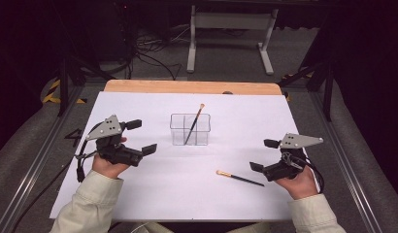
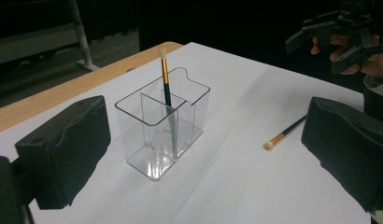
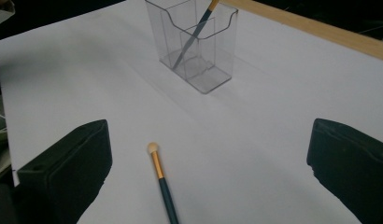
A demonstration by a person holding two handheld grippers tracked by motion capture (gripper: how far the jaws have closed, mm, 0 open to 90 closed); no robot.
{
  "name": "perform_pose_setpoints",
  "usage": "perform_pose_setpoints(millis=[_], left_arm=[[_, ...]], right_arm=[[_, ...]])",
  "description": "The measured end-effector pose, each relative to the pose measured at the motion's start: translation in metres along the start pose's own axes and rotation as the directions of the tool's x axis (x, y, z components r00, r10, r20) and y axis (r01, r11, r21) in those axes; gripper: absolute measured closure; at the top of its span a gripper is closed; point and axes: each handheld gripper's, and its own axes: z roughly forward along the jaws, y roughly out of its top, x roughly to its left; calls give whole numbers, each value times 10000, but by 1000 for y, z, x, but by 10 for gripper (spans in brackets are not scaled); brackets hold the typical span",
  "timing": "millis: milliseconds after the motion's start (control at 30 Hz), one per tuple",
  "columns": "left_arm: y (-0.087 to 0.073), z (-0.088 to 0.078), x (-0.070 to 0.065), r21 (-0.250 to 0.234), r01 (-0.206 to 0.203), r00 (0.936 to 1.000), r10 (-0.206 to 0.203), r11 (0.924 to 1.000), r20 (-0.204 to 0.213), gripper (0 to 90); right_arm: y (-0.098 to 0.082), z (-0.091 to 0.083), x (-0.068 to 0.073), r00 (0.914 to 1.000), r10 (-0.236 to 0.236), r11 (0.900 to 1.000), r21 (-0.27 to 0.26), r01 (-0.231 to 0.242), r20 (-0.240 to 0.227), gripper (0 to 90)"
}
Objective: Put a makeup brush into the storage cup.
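Item: loose makeup brush [image 1: 239,177], lying flat on the white sheet [image 1: 153,194] near the front of the table, just ahead of the right gripper [image 1: 265,156]. Slim dark handle, gold ferrule, small pale tip pointing away from the right hand.

Companion item: second brush [image 1: 194,124], leaning inside the clear divided holder [image 1: 189,130] at mid-table.

Tools: right gripper jaws stand wide apart, holding nothing; left gripper [image 1: 142,137] likewise spread and empty, off to the holder's left.

Handling, by my estimate: very light, stiff, thin and round, so it is likely to roll or slip. Best taken across the dark handle near its middle, not the soft tip.
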Motion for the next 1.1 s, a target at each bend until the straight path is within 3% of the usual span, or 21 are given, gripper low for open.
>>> perform_pose_setpoints(millis=[167, 267, 467, 833, 933, 1100], left_arm=[[-2, -8, 1, 49, 14, 9998, -13, 10000, -189, 22], [-4, -13, 1, 100, 37, 9997, -34, 9999, -260, 21], [-6, -18, 1, 177, 109, 9990, -101, 9998, -438, 21], [-11, -25, 0, 330, 199, 9979, -178, 9993, -615, 21], [-12, -28, -1, 182, 187, 9975, -174, 9997, -684, 22], [-14, -31, -2, 257, 195, 9973, -176, 9995, -712, 22]], right_arm=[[7, 6, 1, 10000, -45, 9989, 474, 48, -52, 6], [12, 13, 2, 9998, -186, 9933, 1142, 189, -36, 10], [20, 25, 10, 9984, -541, 9745, 2171, 566, -178, 3], [27, 41, 13, 9960, -799, 9483, 3049, 885, -406, 15], [28, 44, 14, 9949, -831, 9408, 3248, 971, -567, 32], [30, 50, 17, 9927, -992, 9196, 3750, 1176, -680, 48]])
